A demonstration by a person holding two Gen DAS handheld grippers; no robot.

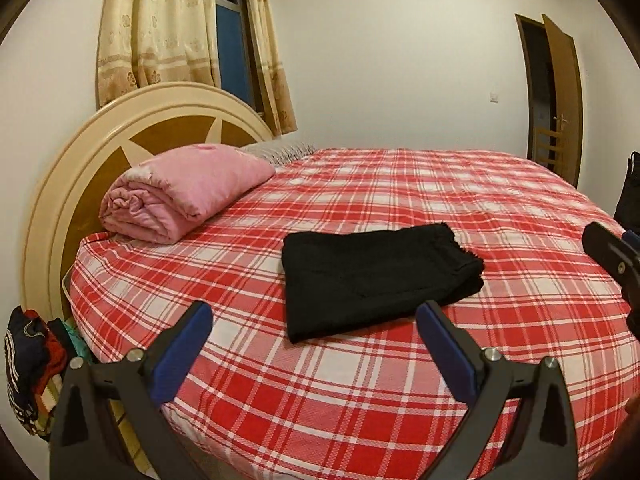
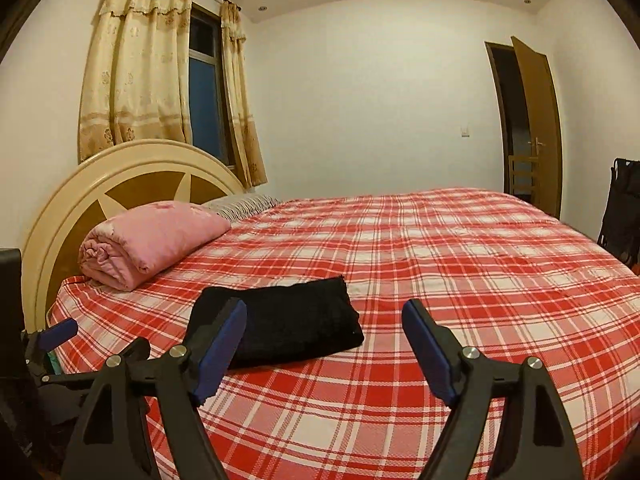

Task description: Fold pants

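The black pants [image 1: 372, 278] lie folded into a compact rectangle on the red-and-white plaid bed [image 1: 400, 380]. They also show in the right wrist view [image 2: 296, 322]. My left gripper [image 1: 316, 320] is open and empty, held back from the near edge of the pants. My right gripper [image 2: 324, 316] is open and empty, above the bed [image 2: 460, 264] just right of the pants; its left finger overlaps the pants in view. The right gripper's finger shows at the right edge of the left wrist view [image 1: 612, 252].
A rolled pink quilt [image 1: 180, 192] lies by the round headboard [image 1: 68, 168]. A clothes pile [image 1: 32, 364] sits left of the bed. An open door [image 1: 560, 96] and a dark rack [image 2: 624, 208] are at the right. A curtained window [image 1: 232, 40] is behind.
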